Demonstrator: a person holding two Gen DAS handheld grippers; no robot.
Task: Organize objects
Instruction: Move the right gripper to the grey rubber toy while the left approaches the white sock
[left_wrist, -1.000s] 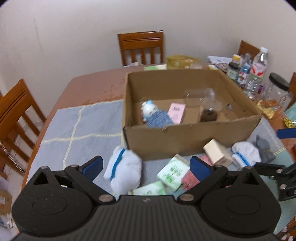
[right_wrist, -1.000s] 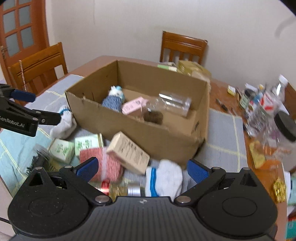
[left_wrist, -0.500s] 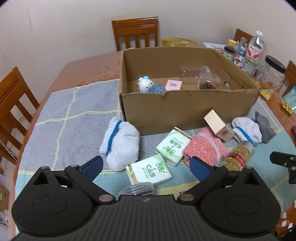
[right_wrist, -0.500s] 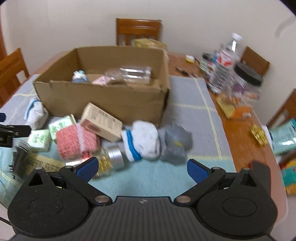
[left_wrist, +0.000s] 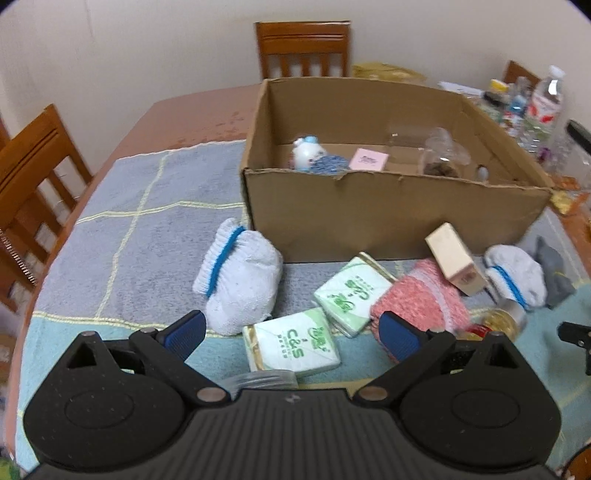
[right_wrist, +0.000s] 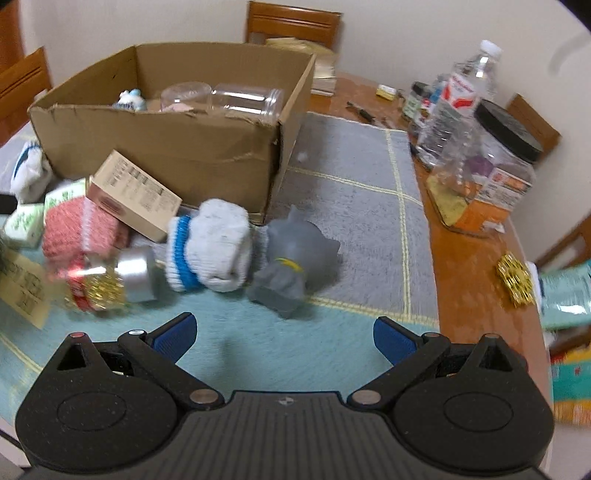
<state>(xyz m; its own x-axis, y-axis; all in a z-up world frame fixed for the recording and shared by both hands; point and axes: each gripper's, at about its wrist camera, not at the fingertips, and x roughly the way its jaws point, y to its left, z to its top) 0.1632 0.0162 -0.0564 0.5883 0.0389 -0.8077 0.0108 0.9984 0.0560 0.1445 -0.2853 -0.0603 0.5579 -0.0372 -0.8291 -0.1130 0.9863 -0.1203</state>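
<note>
A wooden table (left_wrist: 192, 110) with a grey-and-teal cloth (left_wrist: 147, 206) fills both views, a cardboard box (left_wrist: 388, 218) at upper centre. In the left wrist view, going left to right below the box: a white sock (left_wrist: 240, 277), two green tissue packs (left_wrist: 295, 341), a pink knit bundle (left_wrist: 417, 302), a tan carton (left_wrist: 452, 258). The left gripper (left_wrist: 291, 332) hangs above the packs, fingers spread wide, empty. In the right wrist view the right gripper (right_wrist: 284, 332), likewise spread and empty, sits below a grey toy figure (right_wrist: 295, 258).
</note>
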